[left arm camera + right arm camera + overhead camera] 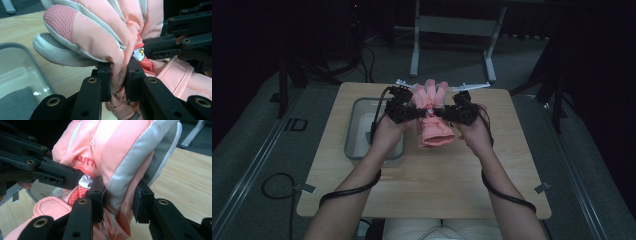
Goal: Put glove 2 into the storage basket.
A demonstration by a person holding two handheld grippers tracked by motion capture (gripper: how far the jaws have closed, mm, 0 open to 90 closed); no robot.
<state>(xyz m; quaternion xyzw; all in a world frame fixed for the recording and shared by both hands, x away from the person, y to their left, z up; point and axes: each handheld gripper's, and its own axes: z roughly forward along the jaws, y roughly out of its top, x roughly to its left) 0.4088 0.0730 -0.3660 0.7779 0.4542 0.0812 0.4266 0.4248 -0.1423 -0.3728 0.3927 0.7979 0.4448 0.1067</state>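
Pink glove (432,117): held above the bench (492,165) mid-span, beside a clear bin (354,130). Left tongs (412,113) and right tongs (439,113) each clamped on its wrist. Step, judged: carrying; next needs level, matched travel.

High view: dim, underexposed; floor around the table (362,190) sinks to near black, light falls softly from overhead. Both gripper views: brighter, even. Glove (100,32) sharp; clear bin (17,75) beside it blurred, with small glare spots. Table edges bow slightly.
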